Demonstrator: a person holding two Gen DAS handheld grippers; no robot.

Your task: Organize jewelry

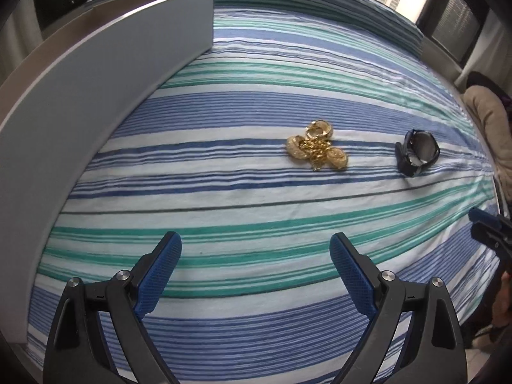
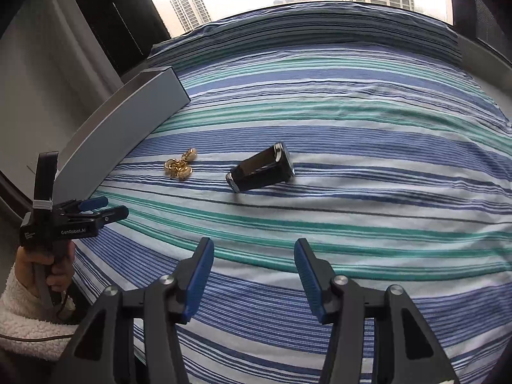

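On the striped bed, the gold jewellery (image 1: pixel 316 149) lies heaped ahead of the left tongs (image 1: pixel 256 256), the black watch (image 2: pixel 260 169) just right of it, ahead of the right tongs (image 2: pixel 254 264). Both tongs hang released and empty. The watch's long axis slants up-right from the right tongs.

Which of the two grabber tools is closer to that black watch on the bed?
Right, probably. The right gripper hangs open with the black watch almost straight ahead. The left gripper, also open, faces the gold jewelry; the watch lies off to its right.
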